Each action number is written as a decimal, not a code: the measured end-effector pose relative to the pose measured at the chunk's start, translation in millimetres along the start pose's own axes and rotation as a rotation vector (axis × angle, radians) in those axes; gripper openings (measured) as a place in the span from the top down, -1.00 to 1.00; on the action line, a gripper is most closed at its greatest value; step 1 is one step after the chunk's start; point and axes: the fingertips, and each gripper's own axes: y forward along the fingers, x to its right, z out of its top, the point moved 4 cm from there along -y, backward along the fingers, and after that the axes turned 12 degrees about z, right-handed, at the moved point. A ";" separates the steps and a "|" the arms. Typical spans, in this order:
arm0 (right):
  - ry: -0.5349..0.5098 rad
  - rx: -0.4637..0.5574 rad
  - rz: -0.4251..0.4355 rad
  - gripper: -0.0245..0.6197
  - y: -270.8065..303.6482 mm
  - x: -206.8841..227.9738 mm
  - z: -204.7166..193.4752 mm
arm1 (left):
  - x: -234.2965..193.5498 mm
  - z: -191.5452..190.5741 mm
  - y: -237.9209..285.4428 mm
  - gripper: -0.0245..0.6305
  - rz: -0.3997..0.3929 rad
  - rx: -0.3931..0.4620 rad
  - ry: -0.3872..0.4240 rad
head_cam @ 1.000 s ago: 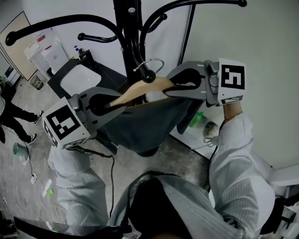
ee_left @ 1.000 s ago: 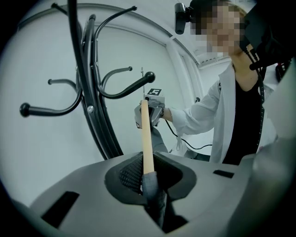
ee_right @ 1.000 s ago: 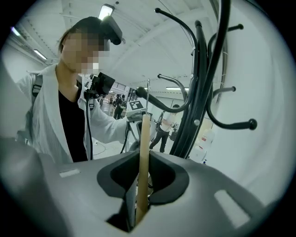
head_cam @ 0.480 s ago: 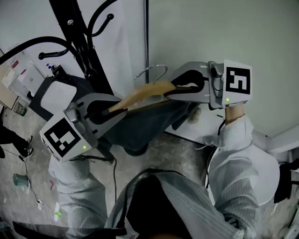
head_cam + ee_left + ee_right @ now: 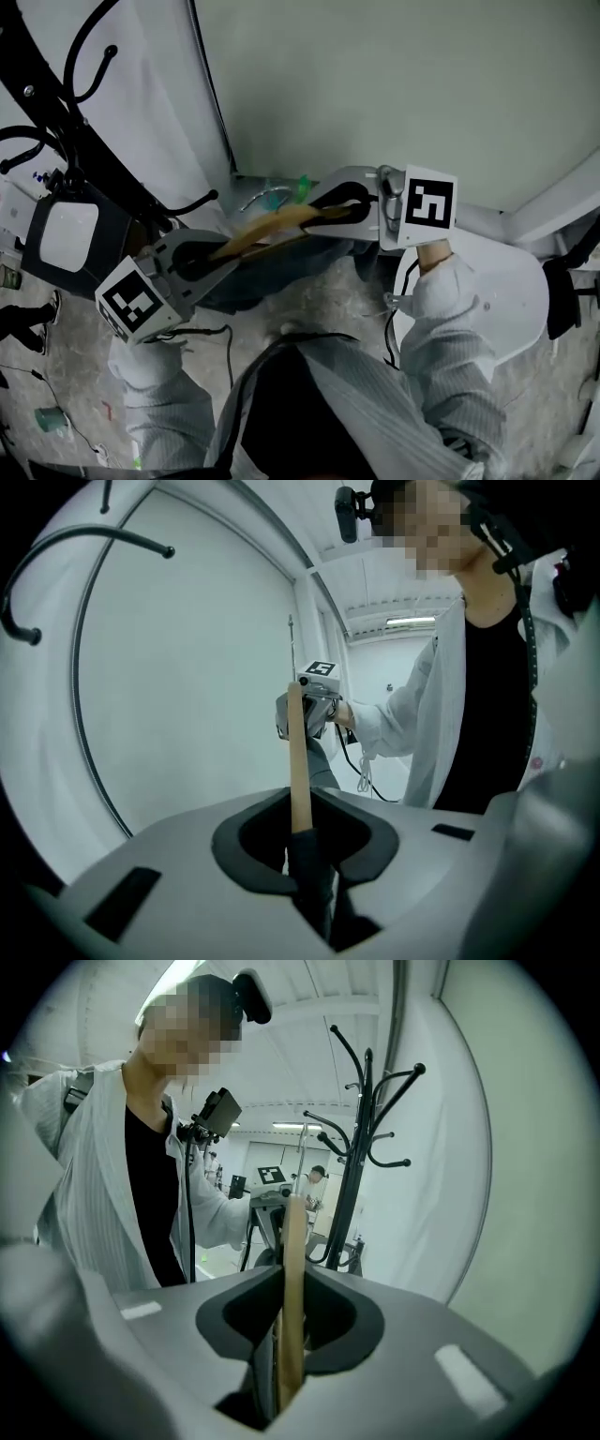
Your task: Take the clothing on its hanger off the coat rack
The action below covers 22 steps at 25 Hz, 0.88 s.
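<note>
A wooden hanger (image 5: 267,228) with a metal hook (image 5: 258,197) carries a dark grey garment (image 5: 272,267) and hangs free of the black coat rack (image 5: 56,122), which stands off to the left. My left gripper (image 5: 211,255) is shut on the hanger's left end, where cloth covers the wood (image 5: 298,761). My right gripper (image 5: 323,208) holds the right end; its jaws are opening slightly with the wood (image 5: 293,1260) still pressed between them. In the right gripper view the coat rack (image 5: 352,1147) rises behind the left gripper (image 5: 272,1185).
A pale wall fills the top of the head view. A white round seat (image 5: 506,291) sits at the right, and a dark box with a white top (image 5: 66,234) by the rack's foot. Cables lie on the grey floor (image 5: 216,330).
The hanger's hook has left the rack's peg. Both grippers have carried hanger and garment to the right, so the rack has slid to the far left of the head view.
</note>
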 end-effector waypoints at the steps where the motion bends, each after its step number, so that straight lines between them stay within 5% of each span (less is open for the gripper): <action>1: 0.011 0.008 -0.004 0.72 1.1 -0.5 -5.2 | 0.1 -4.2 3.4 0.76 -0.011 -0.006 -0.003; 11: 0.136 0.065 -0.016 0.72 6.2 -16.5 -58.3 | 17.3 -40.4 30.0 0.76 -0.050 -0.071 -0.025; 22: 0.119 0.093 0.036 0.73 21.3 -11.7 -62.5 | 18.8 -50.7 19.5 0.76 -0.011 -0.110 -0.045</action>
